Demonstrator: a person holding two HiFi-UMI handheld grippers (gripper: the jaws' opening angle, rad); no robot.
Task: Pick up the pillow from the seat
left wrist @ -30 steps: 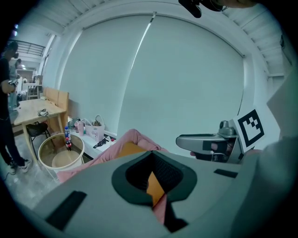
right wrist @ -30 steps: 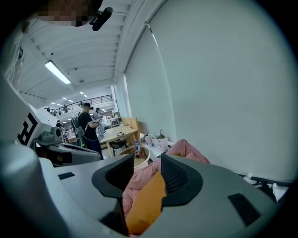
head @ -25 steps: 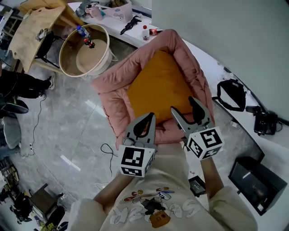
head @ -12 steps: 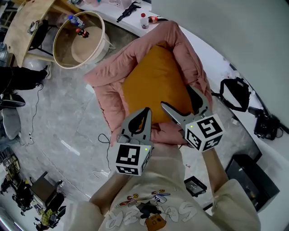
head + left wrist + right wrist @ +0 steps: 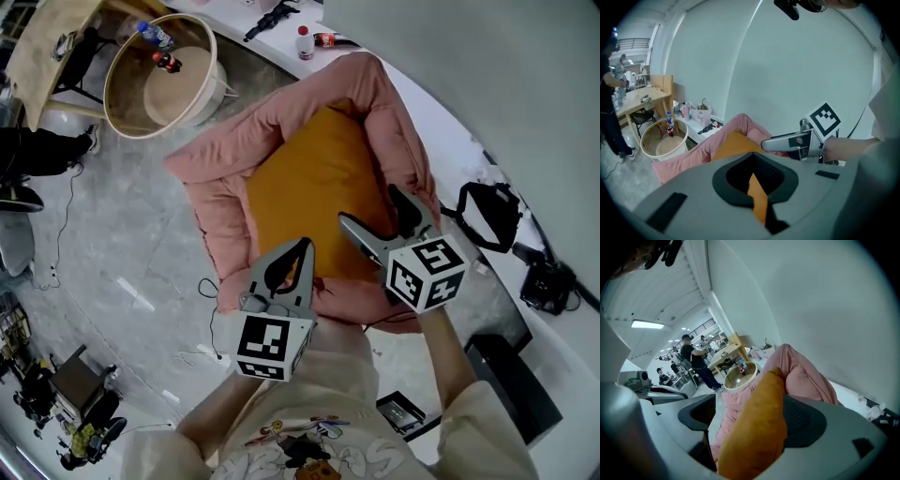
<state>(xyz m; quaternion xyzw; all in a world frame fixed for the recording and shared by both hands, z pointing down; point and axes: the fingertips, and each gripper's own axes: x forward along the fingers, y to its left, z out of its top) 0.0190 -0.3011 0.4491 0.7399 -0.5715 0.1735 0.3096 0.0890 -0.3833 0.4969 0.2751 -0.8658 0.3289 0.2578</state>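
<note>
- Your head camera looks steeply down from above the pink seat (image 5: 281,117), over its near edge, with the left gripper (image 5: 302,246) and right gripper (image 5: 368,206) low in frame.
- Your left gripper camera sits low at the seat's near edge, facing across the seat toward the pale wall (image 5: 797,70) behind it.
- Your right gripper camera is nearest the seat, and the orange pillow (image 5: 759,427) fills its middle.
- All three views share the seat, the pillow and the round wooden tub (image 5: 178,98) beyond the seat.
</note>
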